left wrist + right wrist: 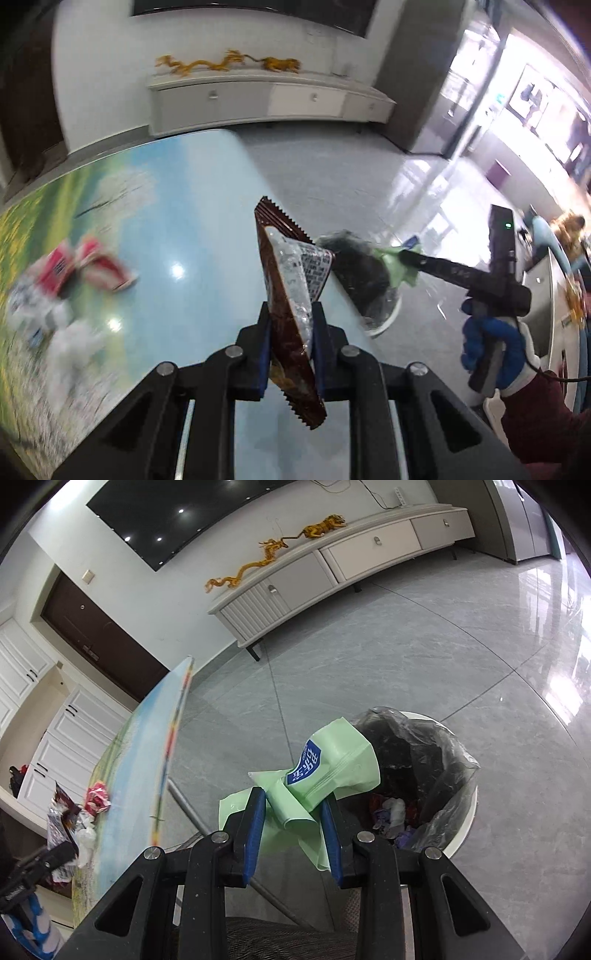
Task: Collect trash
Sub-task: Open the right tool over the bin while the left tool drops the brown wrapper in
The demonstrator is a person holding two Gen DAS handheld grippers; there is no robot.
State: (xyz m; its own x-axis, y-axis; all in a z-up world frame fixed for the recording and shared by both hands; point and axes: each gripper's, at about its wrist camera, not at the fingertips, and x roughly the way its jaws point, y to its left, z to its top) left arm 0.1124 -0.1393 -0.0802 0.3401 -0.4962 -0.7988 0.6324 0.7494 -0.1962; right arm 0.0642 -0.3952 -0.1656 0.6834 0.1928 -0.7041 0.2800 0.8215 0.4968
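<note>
Pointing down: left gripper (290,328) clamps wrapper (291,295), right gripper (293,812) bag (325,771).

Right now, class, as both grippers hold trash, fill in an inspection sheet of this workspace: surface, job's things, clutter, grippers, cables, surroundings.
Surface: table with a glossy printed landscape top.
Job's things: brown snack wrapper; green plastic package with a blue label; white bin lined with a black bag, some trash already inside, standing on the floor beside the table.
Clutter: red and white wrappers on the table, blurred.
Grippers: left gripper shut on the brown snack wrapper; right gripper shut on the green plastic package, near the bin's rim.
Cables: thin black cable at the gloved hand.
Surroundings: grey tiled floor, white TV cabinet bearing golden figurines, dark screen above.
</note>
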